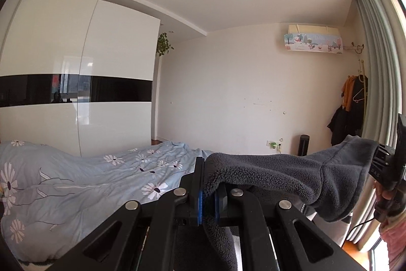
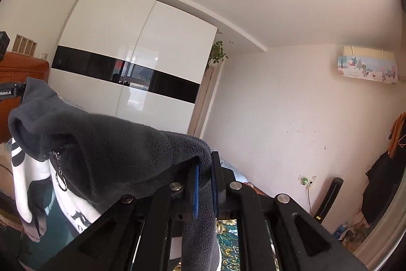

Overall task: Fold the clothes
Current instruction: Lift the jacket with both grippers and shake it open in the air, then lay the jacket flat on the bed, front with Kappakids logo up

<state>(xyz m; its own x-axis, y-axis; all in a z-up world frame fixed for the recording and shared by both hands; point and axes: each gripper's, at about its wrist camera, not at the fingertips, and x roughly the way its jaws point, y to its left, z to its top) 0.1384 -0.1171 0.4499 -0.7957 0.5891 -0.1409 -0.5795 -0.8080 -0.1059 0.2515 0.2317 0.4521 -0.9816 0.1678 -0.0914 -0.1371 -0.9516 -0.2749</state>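
Grey fleece, a zip-up garment (image 1: 279,177), is stretched in the air between the two tools, well above the bed (image 1: 76,177). The left hand-held gripper (image 1: 208,184) has its blue-padded jaws narrowed onto one edge of the fleece; the right hand-held gripper (image 2: 205,184) is likewise clamped on another edge, with cloth hanging down between its fingers. In the right wrist view a zip pull with a ring (image 2: 61,178) dangles below the held span, and a white and dark printed part of the garment hangs under it. In the left wrist view the right tool appears at the far right edge, gripped by a hand (image 1: 385,194).

This looks like the lift-and-spread step: the garment is raised by its top edge and not yet laid down. The next move likely calls for lowering it flat onto the floral quilt, keeping the span taut so no creases set, before any fold is made.

Beyond stand a white wardrobe (image 1: 76,73) and a bare wall.
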